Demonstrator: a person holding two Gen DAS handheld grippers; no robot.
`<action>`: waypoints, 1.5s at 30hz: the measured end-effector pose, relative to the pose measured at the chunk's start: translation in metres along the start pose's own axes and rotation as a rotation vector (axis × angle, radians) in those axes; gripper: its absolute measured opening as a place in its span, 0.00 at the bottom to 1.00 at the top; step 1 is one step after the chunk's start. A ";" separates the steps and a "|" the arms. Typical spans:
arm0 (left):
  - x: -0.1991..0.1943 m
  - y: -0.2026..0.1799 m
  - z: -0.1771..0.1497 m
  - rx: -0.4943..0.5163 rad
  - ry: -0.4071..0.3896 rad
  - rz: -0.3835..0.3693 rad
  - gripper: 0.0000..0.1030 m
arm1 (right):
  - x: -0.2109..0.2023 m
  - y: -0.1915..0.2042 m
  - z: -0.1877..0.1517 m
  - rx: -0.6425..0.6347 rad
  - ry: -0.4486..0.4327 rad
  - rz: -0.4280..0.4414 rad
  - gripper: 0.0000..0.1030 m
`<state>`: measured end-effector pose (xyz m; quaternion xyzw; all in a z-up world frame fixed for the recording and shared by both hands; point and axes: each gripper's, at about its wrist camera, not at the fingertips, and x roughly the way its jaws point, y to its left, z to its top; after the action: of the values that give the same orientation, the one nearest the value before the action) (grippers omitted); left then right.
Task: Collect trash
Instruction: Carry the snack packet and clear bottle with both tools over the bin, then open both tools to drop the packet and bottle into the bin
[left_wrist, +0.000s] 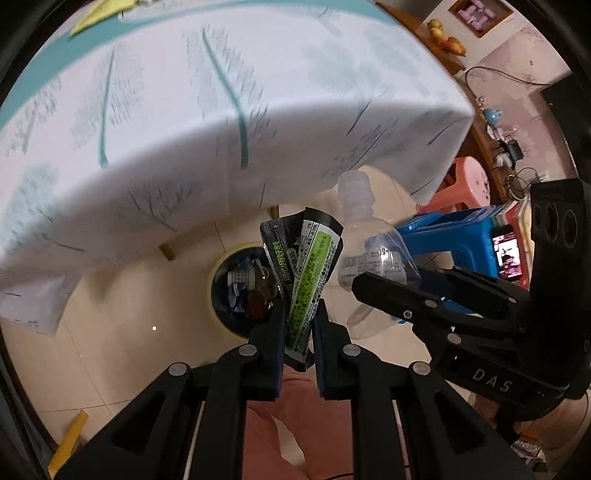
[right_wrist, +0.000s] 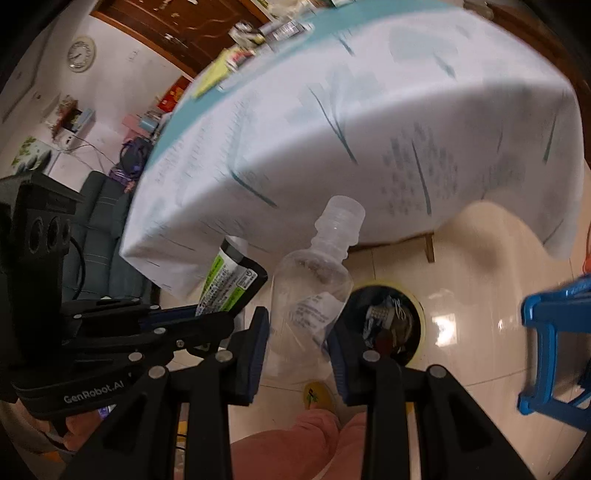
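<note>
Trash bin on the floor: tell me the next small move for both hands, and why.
Probably carry both hands on until they hang over the bin, then let go. The left gripper is shut on a black and green wrapper, the right gripper on a clear bottle. The open bin lies just beyond both, already holding trash, so neither piece would likely drop in from here.

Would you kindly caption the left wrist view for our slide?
Left gripper holds a snack wrapper above the trash bin.

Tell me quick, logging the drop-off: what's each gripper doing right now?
Left gripper: closed on the black-and-green wrapper.
Right gripper: closed on the clear plastic bottle.
</note>
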<state>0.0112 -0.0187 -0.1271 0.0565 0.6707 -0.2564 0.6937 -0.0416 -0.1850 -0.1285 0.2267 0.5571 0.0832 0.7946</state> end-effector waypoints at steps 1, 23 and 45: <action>0.011 0.002 -0.001 0.003 0.006 0.007 0.11 | 0.007 -0.003 -0.004 0.004 0.004 -0.007 0.30; 0.232 0.058 -0.033 0.046 0.116 0.021 0.12 | 0.192 -0.106 -0.079 0.132 0.100 -0.100 0.31; 0.245 0.105 -0.038 -0.009 0.021 0.036 0.88 | 0.253 -0.131 -0.088 0.236 0.139 -0.051 0.49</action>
<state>0.0150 0.0191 -0.3940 0.0681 0.6779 -0.2401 0.6915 -0.0462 -0.1801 -0.4271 0.2982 0.6222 0.0122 0.7237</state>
